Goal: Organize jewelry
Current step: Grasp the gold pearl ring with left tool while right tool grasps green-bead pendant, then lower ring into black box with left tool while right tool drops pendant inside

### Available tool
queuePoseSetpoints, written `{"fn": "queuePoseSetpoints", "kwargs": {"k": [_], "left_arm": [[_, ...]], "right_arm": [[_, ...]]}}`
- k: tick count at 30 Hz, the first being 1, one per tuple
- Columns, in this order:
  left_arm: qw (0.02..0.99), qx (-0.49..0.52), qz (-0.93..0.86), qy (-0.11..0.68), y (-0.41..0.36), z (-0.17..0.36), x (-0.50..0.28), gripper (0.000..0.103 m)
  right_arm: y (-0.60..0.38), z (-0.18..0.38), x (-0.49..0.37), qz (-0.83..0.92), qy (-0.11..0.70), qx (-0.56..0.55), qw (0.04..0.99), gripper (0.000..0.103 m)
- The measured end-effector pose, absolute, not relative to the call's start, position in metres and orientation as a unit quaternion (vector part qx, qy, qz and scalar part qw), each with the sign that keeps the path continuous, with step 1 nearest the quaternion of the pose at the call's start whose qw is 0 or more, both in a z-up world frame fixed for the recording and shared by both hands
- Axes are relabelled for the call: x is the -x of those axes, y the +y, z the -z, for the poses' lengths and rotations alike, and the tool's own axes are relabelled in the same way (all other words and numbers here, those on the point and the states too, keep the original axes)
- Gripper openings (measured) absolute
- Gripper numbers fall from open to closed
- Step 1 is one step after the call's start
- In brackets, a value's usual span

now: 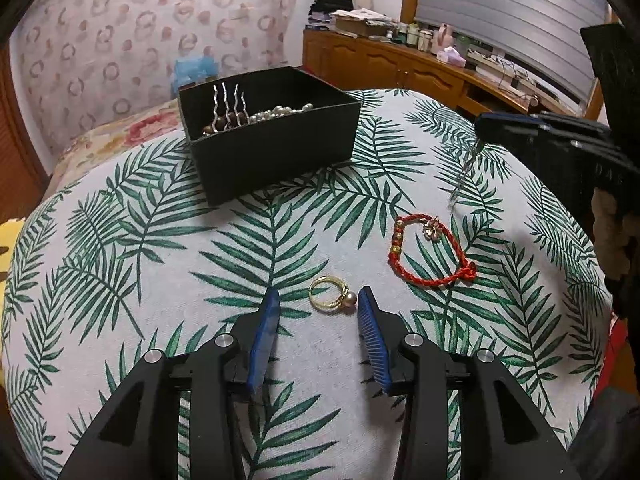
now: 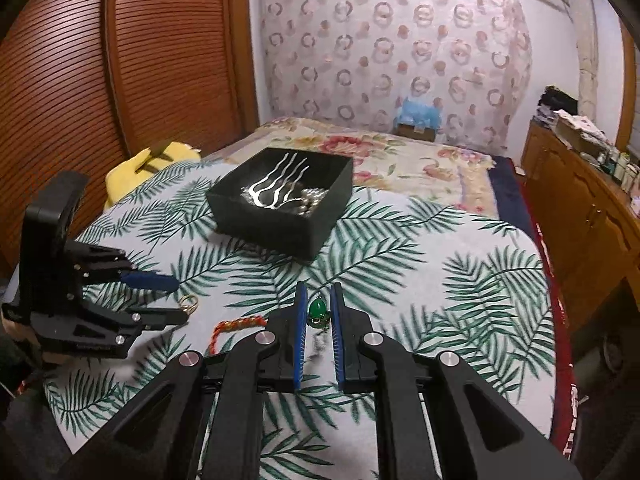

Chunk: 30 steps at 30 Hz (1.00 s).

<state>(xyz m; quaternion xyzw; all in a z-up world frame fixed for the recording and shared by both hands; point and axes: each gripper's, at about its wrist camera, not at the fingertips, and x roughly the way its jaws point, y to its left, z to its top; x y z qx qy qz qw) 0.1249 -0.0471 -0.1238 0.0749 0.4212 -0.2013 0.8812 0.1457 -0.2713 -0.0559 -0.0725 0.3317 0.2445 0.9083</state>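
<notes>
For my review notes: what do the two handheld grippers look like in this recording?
Both match: the left gripper and right gripper have matte black plastic linkage arms with round silver pivot pins. Their fingers are narrow and carry blue ribbed pads. The left gripper's black body holds small silver screws. No cables or sleeves show.

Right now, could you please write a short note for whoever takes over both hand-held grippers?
Right hand-held gripper: shut on the green pendant, its chain dangling above the leaf-print cloth.
Left hand-held gripper: open, fingers either side of the gold pearl ring, not gripping it.
Black box: already holds the silver hair fork, pearls and brown beads.
Left to do: box the pendant, the ring and the red braided bracelet, which lies loose on the cloth.
</notes>
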Motion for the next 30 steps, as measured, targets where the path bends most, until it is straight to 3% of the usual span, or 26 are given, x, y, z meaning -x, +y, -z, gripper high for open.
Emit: {"fn": "queuePoseSetpoints", "kwargs": {"k": [5,7,30], "left_arm": [[0.882,-0.087,0.198,0.418,-0.053,0.125,-0.126,0.038],[0.883,-0.093,0.198,0.415,-0.054,0.125,-0.126,0.023],[0.915,-0.051,0.164,0.365,-0.030,0.076,-0.163,0.023]], "right_arm": [[-0.276,0.057,-0.147,-0.240,0.331,0.071,0.910,0.013],[-0.276,0.057,-0.147,-0.241,0.331,0.071,0.909,0.013],[-0.243,0.014,-0.185,-0.278,0.280,0.081,0.915,0.013]]}}
